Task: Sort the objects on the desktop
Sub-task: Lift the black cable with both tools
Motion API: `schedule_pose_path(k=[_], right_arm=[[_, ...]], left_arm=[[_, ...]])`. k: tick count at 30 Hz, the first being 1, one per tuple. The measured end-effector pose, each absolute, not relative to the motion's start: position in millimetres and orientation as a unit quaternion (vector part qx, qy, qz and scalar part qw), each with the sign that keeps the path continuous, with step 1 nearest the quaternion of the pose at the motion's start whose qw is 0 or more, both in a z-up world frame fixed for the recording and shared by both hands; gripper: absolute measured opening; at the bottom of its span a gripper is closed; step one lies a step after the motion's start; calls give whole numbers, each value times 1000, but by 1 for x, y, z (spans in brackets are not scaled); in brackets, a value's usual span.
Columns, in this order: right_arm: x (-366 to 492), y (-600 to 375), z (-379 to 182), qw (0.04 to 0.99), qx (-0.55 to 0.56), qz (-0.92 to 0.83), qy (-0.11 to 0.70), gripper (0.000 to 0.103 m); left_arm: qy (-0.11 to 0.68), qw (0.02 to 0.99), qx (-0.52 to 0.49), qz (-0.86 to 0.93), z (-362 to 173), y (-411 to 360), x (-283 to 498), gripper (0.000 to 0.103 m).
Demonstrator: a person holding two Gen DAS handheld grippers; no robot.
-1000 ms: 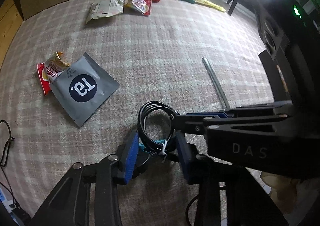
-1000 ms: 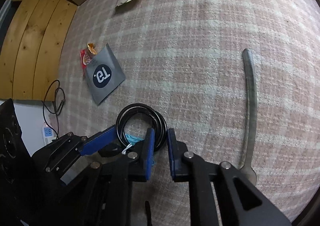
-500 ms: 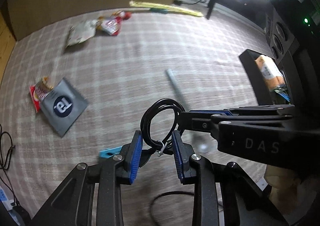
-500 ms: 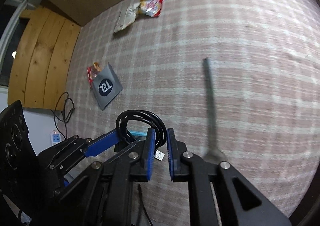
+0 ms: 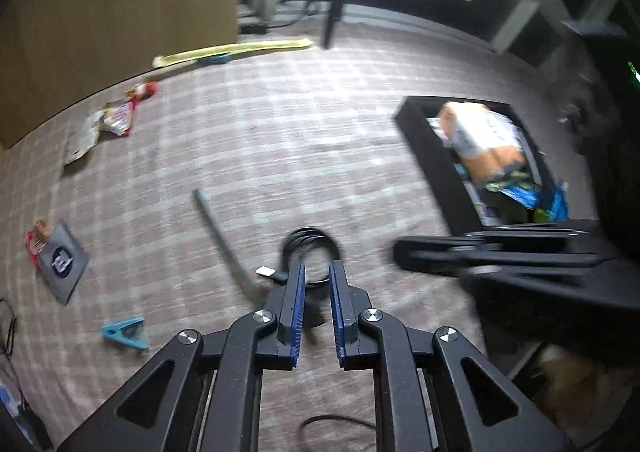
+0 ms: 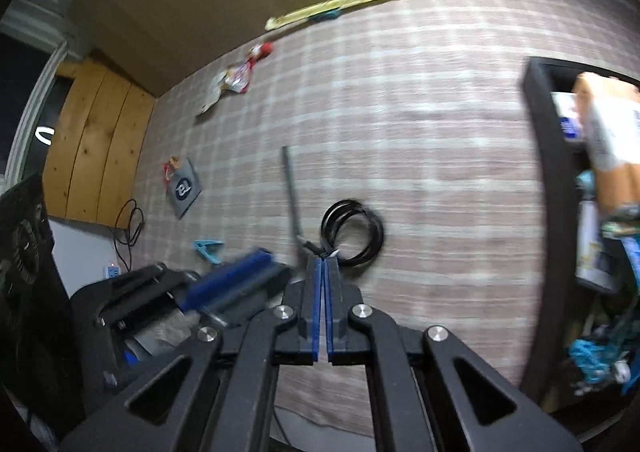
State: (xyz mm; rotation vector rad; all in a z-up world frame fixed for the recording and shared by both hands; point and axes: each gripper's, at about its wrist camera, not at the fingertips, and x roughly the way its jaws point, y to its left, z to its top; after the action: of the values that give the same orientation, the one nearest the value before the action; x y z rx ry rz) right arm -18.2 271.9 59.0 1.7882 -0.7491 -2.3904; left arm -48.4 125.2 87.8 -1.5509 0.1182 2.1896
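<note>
Above the near middle of the pink checked tablecloth (image 5: 280, 140), the coiled black cable with a silver plug (image 5: 310, 252) is now hanging clear of the cloth, where a second ago it was lying flat on it over the small teal plastic clip (image 5: 124, 332); that clip is now lying bare on the cloth, near left. The right gripper (image 6: 325, 264) is pinching the coil's near edge with its blue pads pressed together. The left gripper (image 5: 318, 272) is closing, its pads standing a little apart on either side of the coil; whether they are pressing on it yet cannot be told. Both views are also showing the black open box full of packets (image 5: 436, 172) at the right, which was out of sight a second ago, so the cable is probably being carried toward it as its sorting place. The long grey metal bar (image 5: 224, 240), the grey square sachet (image 5: 62, 262) and the snack wrappers (image 5: 116, 120) at the far left are waiting unsorted on the cloth
</note>
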Motion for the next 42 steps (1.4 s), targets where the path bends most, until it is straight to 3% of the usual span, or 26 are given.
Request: schedule_pose_path(k=[3,8,10,21,29,42], right_arm=[[-15,273,50,26,590,-776,-221,4],[-23,273,18,20,614,-754,-233,17],[-29,272,5,14,622,-746,-239,17],[-63,271,-35,-2,642,-728,-242,17],[-69,268,-38,6,639,-730,-243,19],[-58,282,-36,2,641,-727,-244,13]], left_arm=[[27,196,-583,788,73,109,-55,15],[9,190,-610,769,47,99,-58,19],[0,186,-619,763,37,100,-62,23],[-32,202,-650,732,3,118,-77,23],[-38,207,-645,734,2,120,-79,25],[-33,201,-638,742,-1,136,-76,27]])
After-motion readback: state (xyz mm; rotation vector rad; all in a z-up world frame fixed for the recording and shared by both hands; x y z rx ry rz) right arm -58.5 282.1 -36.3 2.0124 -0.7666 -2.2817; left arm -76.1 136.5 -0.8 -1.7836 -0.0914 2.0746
